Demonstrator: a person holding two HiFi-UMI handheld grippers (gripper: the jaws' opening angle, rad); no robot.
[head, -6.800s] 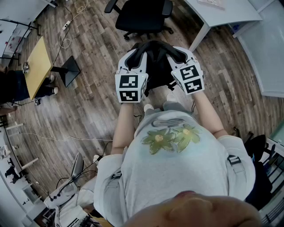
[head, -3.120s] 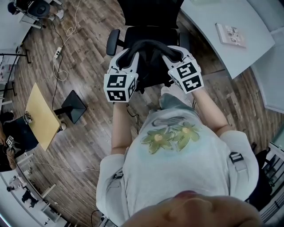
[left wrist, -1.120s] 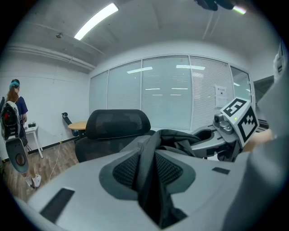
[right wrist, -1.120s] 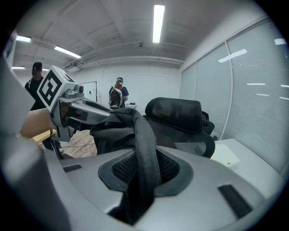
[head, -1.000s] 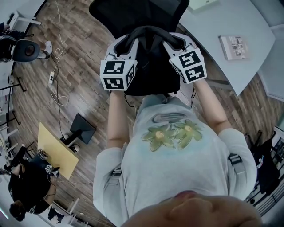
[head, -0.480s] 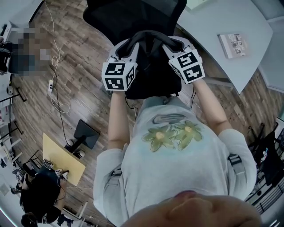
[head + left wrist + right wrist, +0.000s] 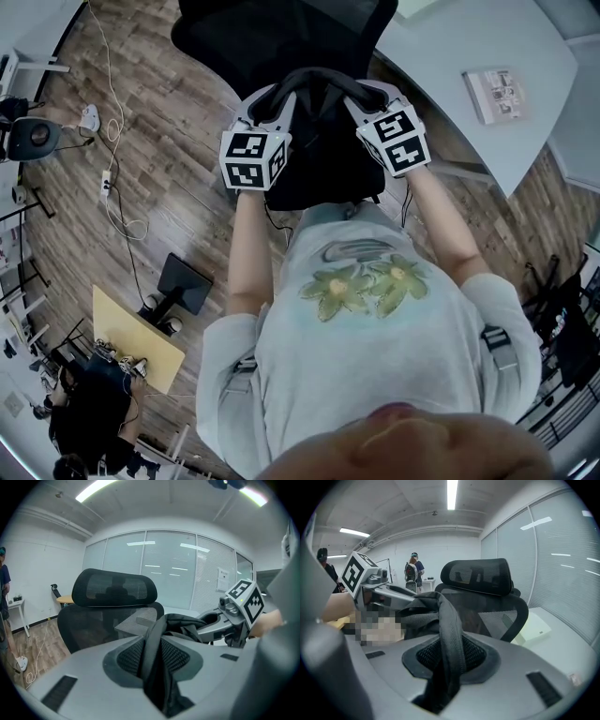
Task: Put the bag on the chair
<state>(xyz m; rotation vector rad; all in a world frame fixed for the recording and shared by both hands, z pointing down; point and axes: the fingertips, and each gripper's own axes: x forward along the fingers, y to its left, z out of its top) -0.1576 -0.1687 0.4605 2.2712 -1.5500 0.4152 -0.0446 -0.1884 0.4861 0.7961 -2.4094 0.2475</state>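
Note:
A black bag (image 7: 319, 141) hangs between my two grippers, just above the seat of a black mesh office chair (image 7: 281, 33). My left gripper (image 7: 269, 105) is shut on a black strap of the bag (image 7: 154, 658). My right gripper (image 7: 361, 101) is shut on another strap of the bag (image 7: 450, 634). In both gripper views the strap runs between the jaws and up over them. The chair's headrest (image 7: 115, 588) and backrest (image 7: 487, 606) stand close ahead. The bag's body covers most of the seat in the head view.
A white desk (image 7: 478, 66) with a booklet (image 7: 495, 94) stands right of the chair. Cables and a power strip (image 7: 106, 178) lie on the wood floor at left, near a black stand base (image 7: 183, 286) and a yellow table (image 7: 131, 337). Two people (image 7: 414, 576) stand far off.
Both grippers have sunk a little with the bag toward the chair seat. The chair now sits closer under the bag in the head view.

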